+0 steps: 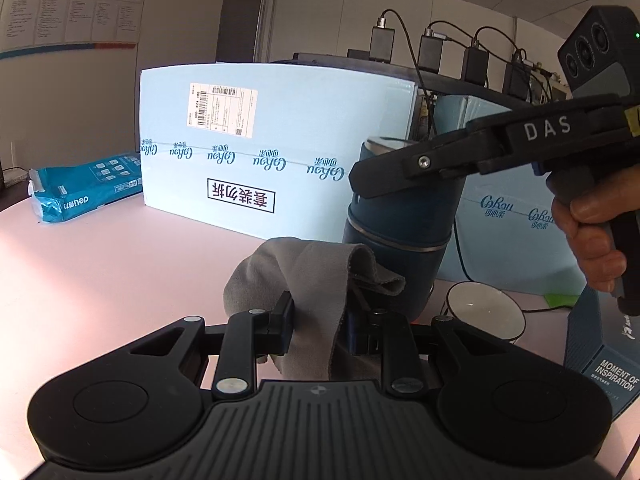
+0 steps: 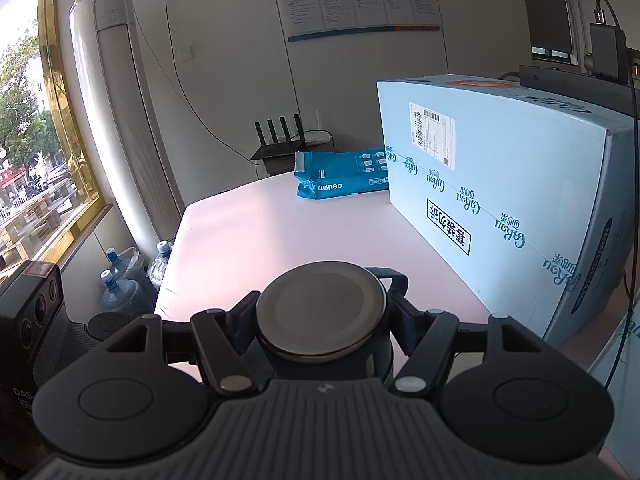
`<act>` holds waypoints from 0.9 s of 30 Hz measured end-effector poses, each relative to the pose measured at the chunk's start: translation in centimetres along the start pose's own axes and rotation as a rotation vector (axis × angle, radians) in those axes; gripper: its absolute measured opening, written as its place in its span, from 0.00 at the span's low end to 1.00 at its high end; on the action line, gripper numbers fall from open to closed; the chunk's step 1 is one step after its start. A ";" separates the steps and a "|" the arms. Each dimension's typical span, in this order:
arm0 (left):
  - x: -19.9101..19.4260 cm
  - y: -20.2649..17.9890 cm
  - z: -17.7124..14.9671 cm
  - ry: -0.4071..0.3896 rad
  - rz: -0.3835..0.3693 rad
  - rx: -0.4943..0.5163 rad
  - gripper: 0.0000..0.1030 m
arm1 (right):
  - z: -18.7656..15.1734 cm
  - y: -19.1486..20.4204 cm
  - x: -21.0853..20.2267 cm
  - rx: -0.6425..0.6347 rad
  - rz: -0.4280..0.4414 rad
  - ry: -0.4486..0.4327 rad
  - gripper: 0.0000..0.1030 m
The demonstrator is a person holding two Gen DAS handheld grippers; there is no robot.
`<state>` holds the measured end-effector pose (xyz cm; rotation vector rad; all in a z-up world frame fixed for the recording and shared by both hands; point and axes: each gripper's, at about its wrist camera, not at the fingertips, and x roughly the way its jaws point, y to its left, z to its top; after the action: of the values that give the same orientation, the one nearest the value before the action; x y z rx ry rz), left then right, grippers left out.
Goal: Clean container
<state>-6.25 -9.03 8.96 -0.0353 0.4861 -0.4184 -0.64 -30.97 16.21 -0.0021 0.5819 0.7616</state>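
Dark blue container [image 1: 400, 224], steel lid [image 2: 322, 312] on top, upright on pink table [image 1: 100, 272], held near the lid by right gripper [image 2: 322, 320], fingers clamped either side. Left gripper [image 1: 320, 322] just beside it, fingers narrow, pinching grey cloth [image 1: 304, 276]. White bowl [image 1: 486, 316] near the base. Light blue box [image 1: 272, 140] behind; teal packet [image 1: 86, 186] far left.

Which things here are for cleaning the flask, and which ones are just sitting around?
For the job:
- dark blue flask, held near its top by the right gripper
- grey cloth, pinched in the left gripper

Just lying about:
- big light blue box
- teal packet
- white bowl beside the flask
- small dark box
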 end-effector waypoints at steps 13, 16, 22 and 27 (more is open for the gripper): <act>-1.0 0.3 -0.4 -0.081 -0.099 -0.084 0.20 | -0.3 -0.5 -0.6 0.019 -0.003 -0.011 0.67; 0.0 0.2 -1.1 -0.037 -0.084 -0.073 0.20 | -0.2 -0.5 -0.5 0.026 -0.003 -0.014 0.67; 2.8 0.4 -3.2 0.100 -0.046 -0.057 0.19 | 0.0 -0.4 -0.4 0.030 -0.003 -0.016 0.67; 4.8 0.2 -4.8 0.234 -0.023 -0.022 0.19 | 0.1 -0.2 -0.3 0.037 0.005 -0.012 0.68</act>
<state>-4.55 -10.45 2.51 -0.0128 0.7215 -0.4419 -0.60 -31.29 16.41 0.0379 0.5842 0.7550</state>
